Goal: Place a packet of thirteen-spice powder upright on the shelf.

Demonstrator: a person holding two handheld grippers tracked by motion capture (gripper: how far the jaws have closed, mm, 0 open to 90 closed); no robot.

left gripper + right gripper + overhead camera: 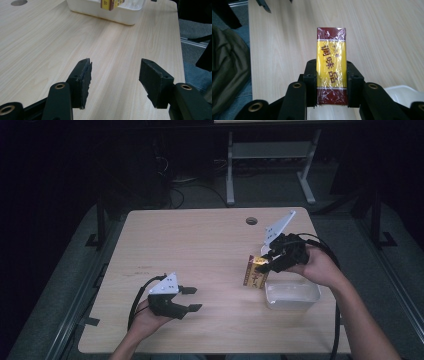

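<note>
Pale wood-grain table [200,245], rounded corners, round cable hole [251,221] near the far edge. Dark room all round — grey floor, a white-legged desk frame [270,165] behind the table, loose cables under it.

Right gripper [264,264] clamped on a yellow-and-maroon box [256,272], film-wrapped, with maroon characters printed down the yellow face. In the right gripper view the box [331,67] sits between the two black pads, pinched across its narrow width at the lower half; the upper half sticks out past the jaw tips. Long axis in line with the jaws, pointing away from the hand. From the high view: box held over the table, just beside the near-left corner of the white plastic tub [292,295], long axis roughly upright with a slight tilt, top end at the jaws. Whether the bottom end touches the wood — cannot tell.

Tub at the right side of the table, near the front edge; also at the top of the left gripper view [107,11], box edge [110,3] visible against it.

Left gripper [192,298] at front left, well apart from box and tub, jaws parted about halfway, nothing between them. Pads [83,80] bare over the wood.
</note>
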